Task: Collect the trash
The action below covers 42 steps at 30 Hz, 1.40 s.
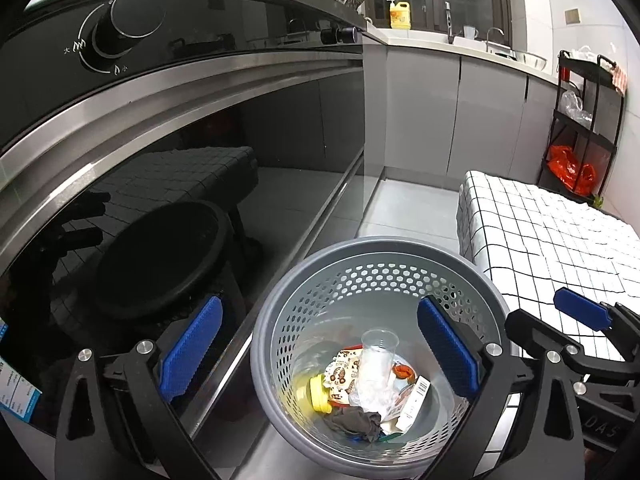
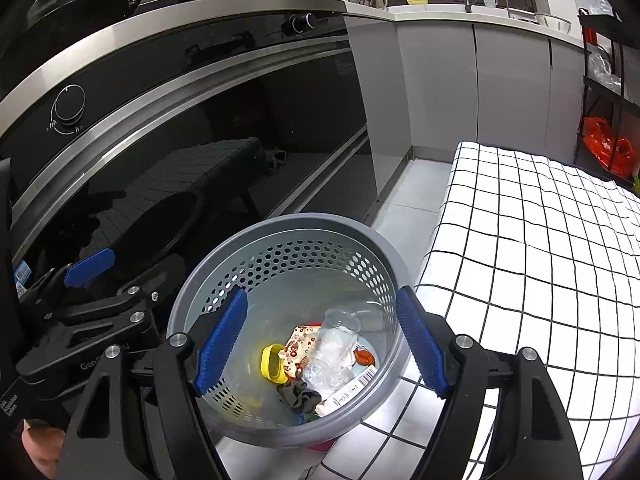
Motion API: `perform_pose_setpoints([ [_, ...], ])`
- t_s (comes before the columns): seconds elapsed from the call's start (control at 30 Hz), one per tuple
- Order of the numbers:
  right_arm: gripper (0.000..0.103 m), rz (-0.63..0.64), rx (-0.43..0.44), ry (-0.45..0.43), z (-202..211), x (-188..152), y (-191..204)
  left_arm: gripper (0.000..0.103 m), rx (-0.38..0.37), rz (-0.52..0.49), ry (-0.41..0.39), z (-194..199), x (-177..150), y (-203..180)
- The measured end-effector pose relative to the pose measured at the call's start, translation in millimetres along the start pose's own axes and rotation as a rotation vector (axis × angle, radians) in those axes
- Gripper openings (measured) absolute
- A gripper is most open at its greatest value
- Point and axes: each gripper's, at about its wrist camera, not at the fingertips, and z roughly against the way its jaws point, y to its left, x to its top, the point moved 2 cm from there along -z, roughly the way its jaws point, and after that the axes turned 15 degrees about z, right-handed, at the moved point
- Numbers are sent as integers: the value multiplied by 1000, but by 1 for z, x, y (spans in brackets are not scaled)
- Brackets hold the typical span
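Note:
A grey perforated trash basket (image 1: 372,248) (image 2: 304,222) stands on the floor between the oven and a checked table. Inside lie a clear plastic cup (image 1: 376,356) (image 2: 336,340), a yellow lid (image 1: 318,392) (image 2: 273,362), snack wrappers (image 1: 344,372) (image 2: 300,348), a dark crumpled scrap (image 1: 354,420) (image 2: 298,396) and a barcoded packet (image 1: 416,400) (image 2: 352,390). My left gripper (image 1: 320,352) is open and empty above the basket's left side. My right gripper (image 2: 320,344) is open and empty above the basket. Each gripper shows in the other's view, the right (image 1: 584,314) and the left (image 2: 88,266).
A black glass oven front (image 1: 200,184) (image 2: 200,140) with knobs (image 1: 132,20) is close on the left. A table with a black-and-white checked cloth (image 1: 552,232) (image 2: 540,240) is on the right. Grey cabinets (image 1: 440,112), a sink counter and a black rack (image 1: 584,120) with an orange bag stand behind.

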Motion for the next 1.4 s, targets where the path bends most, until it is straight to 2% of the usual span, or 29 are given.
perform_pose_setpoints([
  [0.53, 74, -9, -18, -10, 6, -1, -1, 97, 5, 13, 27, -2, 1, 2],
  [0.93, 74, 7, -28, -25, 13, 3, 3, 97, 41, 23, 30, -3, 1, 6],
  [1.4, 74, 9, -27, -25, 14, 3, 5, 97, 41, 40, 25, -1, 2, 8],
])
